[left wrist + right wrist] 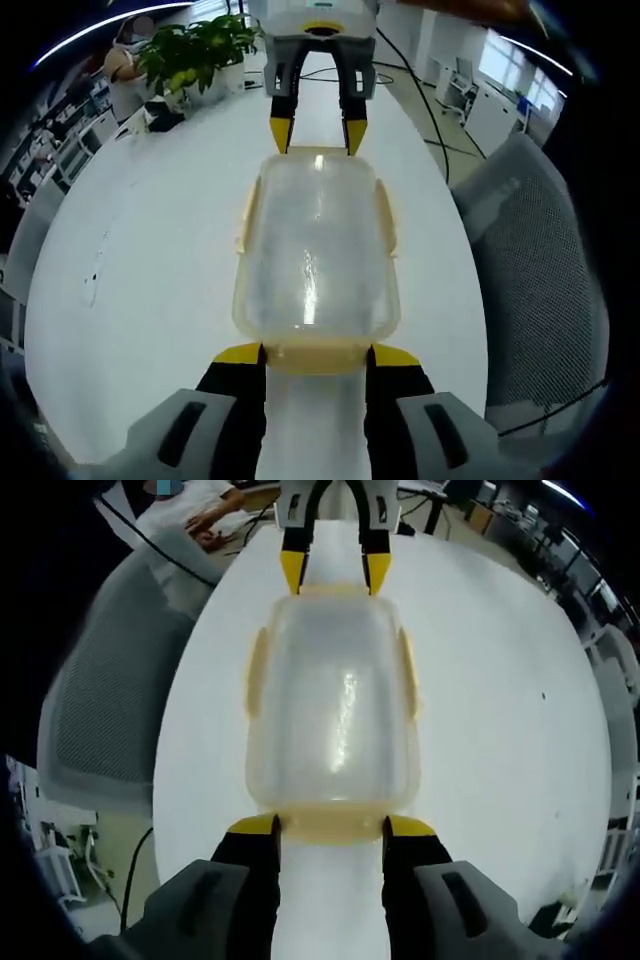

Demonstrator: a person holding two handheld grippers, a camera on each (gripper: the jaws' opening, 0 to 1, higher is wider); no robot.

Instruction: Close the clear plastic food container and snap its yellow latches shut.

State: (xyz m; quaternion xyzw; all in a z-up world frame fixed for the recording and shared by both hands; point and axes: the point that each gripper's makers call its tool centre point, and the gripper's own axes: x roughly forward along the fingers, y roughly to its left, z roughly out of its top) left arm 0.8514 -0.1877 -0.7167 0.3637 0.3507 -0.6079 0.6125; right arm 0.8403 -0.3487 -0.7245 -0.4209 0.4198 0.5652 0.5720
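A clear plastic food container point(315, 250) with its lid on lies lengthwise on the white table point(150, 250). Pale yellow latches point(246, 215) run along its sides and ends. My left gripper point(317, 355) is open, its yellow-tipped jaws straddling the end latch nearest it. My right gripper point(318, 128) is at the opposite end, open, its tips at that end's latch. In the right gripper view the container point(335, 700) lies between my right gripper point(332, 827) and my left gripper point(334, 575). Whether the latches are snapped down I cannot tell.
A potted plant point(195, 55) stands at the table's far left, with a person point(125, 60) behind it. A grey mesh chair point(540, 280) sits beside the table edge, also the chair point(110, 710). A black cable point(420, 90) trails across the far end. Another person point(200, 510) is at the table's far end.
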